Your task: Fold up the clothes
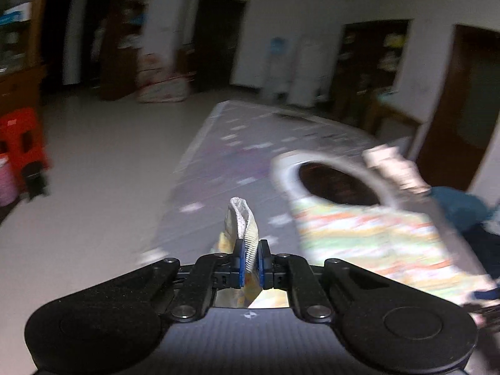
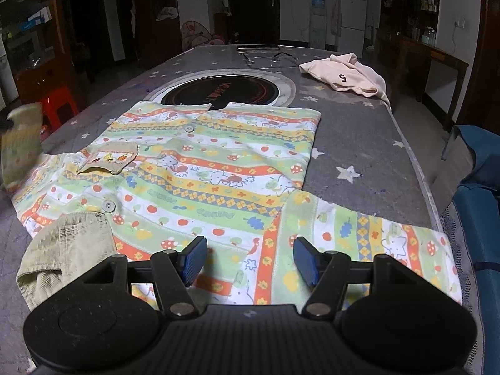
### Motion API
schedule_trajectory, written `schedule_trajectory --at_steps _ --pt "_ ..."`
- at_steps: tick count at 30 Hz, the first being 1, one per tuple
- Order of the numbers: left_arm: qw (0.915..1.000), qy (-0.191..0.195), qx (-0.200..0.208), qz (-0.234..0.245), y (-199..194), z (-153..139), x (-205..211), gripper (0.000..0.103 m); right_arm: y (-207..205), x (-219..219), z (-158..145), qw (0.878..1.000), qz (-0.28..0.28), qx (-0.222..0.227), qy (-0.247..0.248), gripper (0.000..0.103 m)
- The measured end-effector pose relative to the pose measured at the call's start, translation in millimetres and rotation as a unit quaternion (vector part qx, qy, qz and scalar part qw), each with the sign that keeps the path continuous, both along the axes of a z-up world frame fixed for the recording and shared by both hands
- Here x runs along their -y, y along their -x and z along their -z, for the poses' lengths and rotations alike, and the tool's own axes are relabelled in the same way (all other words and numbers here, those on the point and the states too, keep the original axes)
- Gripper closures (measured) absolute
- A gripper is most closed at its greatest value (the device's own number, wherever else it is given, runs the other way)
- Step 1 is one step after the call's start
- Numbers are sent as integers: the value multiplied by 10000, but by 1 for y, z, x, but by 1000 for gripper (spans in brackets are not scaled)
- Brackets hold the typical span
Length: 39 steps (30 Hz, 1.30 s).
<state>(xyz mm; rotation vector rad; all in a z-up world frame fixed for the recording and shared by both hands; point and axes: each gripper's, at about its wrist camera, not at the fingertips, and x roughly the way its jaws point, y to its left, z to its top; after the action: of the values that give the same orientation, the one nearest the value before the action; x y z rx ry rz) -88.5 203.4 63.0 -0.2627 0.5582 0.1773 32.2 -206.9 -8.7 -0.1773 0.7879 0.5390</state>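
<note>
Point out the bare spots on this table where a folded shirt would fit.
Bare table: the starry strip right of the patterned shirt, between it and the table's right edge, below the cream garment. Also the far-left corner beside the round inset. The near side is crowded with shirt; eyeglasses sit on the far edge.

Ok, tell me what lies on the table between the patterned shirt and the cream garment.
Nothing: in the right wrist view, only bare star-printed tablecloth separates the patterned shirt from the cream garment.

Left gripper (image 1: 250, 261) is clamped on a ribbed cuff (image 1: 247, 228), raised; right gripper (image 2: 250, 261) hovers low, jaws spread wide.
</note>
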Motion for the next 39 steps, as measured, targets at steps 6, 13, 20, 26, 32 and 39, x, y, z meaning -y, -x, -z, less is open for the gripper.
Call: schedule_trajectory --at_steps 6,13,20,26,32,39 --pt "9923 490 353 1081 -37 -29 61 95 3 1 -2 10000 -25 27 -77 41" --pt "9745 882 390 2025 -75 -28 129 94 5 1 -1 9999 -28 23 -114 41" --pt "9761 690 54 2059 -87 -3 141 83 8 -3 1 9999 -79 -1 -107 41" --pt "9869 138 -321 1575 -76 17 118 74 11 -6 -8 9997 -149 114 -142 41" --pt "9909 -416 -694 1080 -66 36 95 54 11 -17 -5 9993 -314 60 -173 41" --pt "9883 -241 -1192 917 -62 67 82 51 11 -29 6 9992 -394 37 3 39"
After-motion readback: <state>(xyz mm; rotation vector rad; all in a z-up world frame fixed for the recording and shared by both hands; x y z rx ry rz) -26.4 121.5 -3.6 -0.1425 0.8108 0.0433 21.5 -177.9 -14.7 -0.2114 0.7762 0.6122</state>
